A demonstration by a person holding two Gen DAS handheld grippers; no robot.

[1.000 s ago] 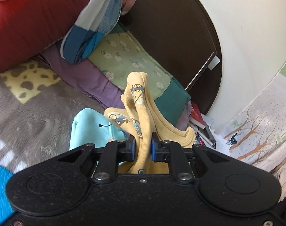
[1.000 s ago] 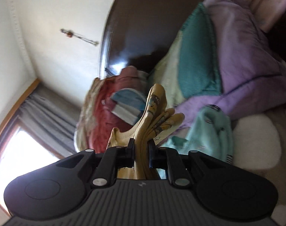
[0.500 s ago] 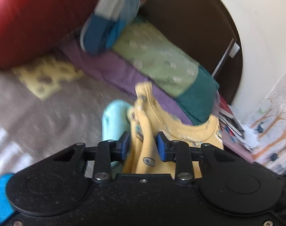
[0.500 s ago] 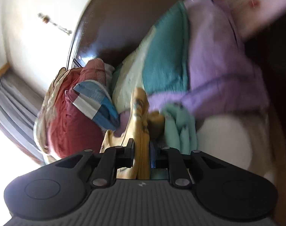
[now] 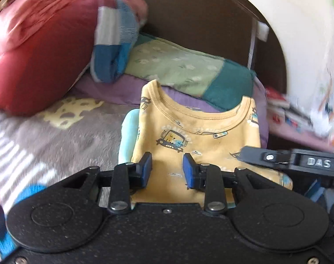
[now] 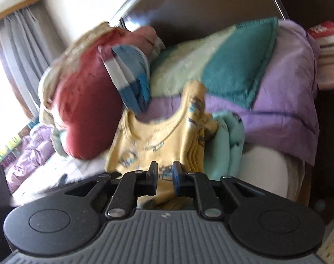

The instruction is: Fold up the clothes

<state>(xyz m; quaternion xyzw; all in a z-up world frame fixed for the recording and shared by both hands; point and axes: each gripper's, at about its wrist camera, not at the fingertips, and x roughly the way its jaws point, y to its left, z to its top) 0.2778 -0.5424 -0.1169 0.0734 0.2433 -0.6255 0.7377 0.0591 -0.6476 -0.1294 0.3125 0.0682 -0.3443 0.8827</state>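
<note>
Yellow shirt (image 5: 190, 136) with small car prints hung spread in front of both cameras, neckline at 12 o'clock, front facing the left wrist camera. In that view it covered the centre of the frame, above the grey blanket (image 5: 63, 140) on the bed.

Left gripper (image 5: 167, 170): jaws had just been opening; blue pads (image 5: 147, 169) stood apart with a clear gap each side, shirt cloth behind and between them but not pinched. Not gripping.

Right gripper (image 6: 164, 175): jaws nearly together, a fold of the shirt's (image 6: 158, 138) lower part caught between the pads. Gripping the shirt. In the left wrist view the right gripper (image 5: 250, 154) came in from 3 o'clock, its tip on the shirt's edge.

Light blue garment (image 5: 128, 138) lay just behind the shirt at 9 o'clock in the left view; in the right view it (image 6: 226, 145) sat at 3 o'clock of the shirt, touching it.

Behind, at 12 o'clock: purple quilt (image 5: 123, 90) with a green and teal blanket (image 5: 182, 68) on top. Red pillow (image 5: 37, 66) at 10 o'clock, a blue-and-white striped cloth (image 5: 114, 44) leaning on it. Dark headboard (image 5: 200, 17) beyond. Books (image 5: 283, 107) at 3 o'clock, blurred. Grey curtain (image 6: 19, 50) at 10 o'clock in the right view.
</note>
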